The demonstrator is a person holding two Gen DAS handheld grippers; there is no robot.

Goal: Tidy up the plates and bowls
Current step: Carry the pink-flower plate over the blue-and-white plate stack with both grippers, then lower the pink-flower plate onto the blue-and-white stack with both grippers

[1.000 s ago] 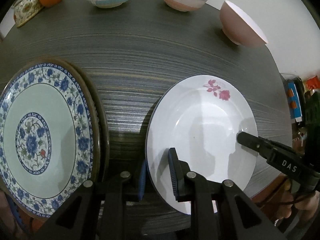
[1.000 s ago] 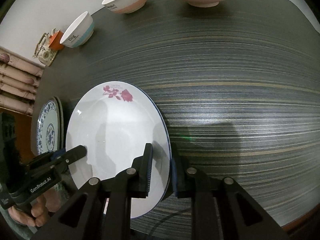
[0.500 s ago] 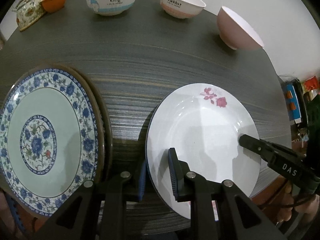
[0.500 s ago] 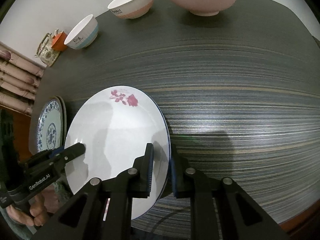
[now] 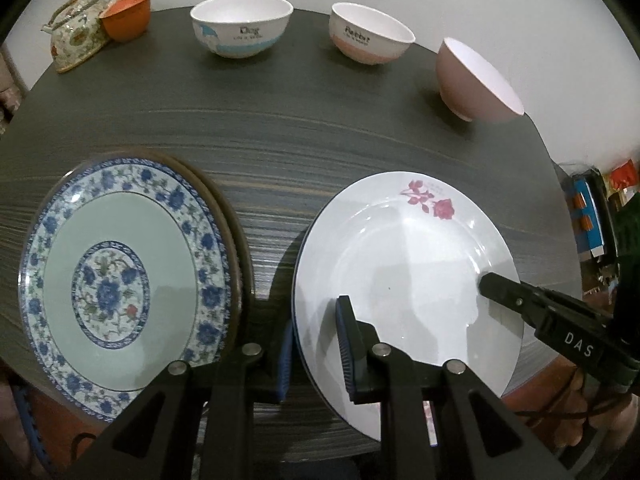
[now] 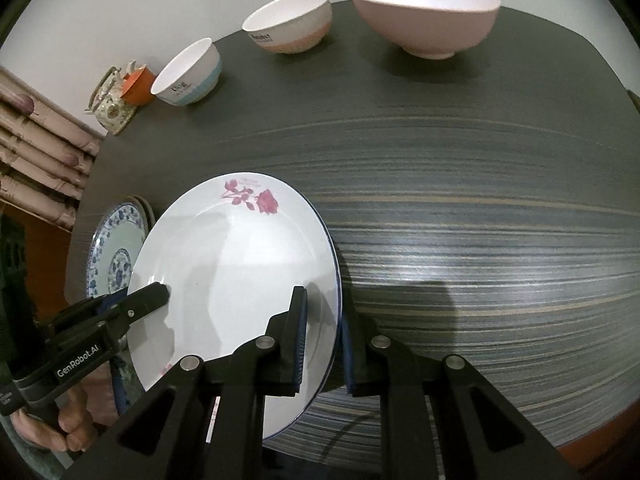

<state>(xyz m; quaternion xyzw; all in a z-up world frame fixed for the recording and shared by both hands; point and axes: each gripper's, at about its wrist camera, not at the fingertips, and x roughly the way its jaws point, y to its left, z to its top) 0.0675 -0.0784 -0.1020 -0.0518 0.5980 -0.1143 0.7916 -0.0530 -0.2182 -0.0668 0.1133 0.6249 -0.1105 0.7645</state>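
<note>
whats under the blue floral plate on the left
A brown rim of a second plate shows past the right edge of the blue and white floral plate, stacked beneath it on the dark striped table. The rest of that lower plate is covered.

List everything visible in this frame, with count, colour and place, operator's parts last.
White rose-printed plate: 1, near right, rim between both grippers' fingers.
Blue floral plate: 1, blue and pale green, near left, atop a brown-rimmed plate.
Blue-banded white bowl: 1, far edge.
Pink-banded white bowl: 1, far edge.
Plain pink bowl: 1, far right.
Floral teapot: 1, far left.
Orange cup: 1, beside the teapot.
Dark striped table: 1.
Left gripper, right gripper: black.
</note>
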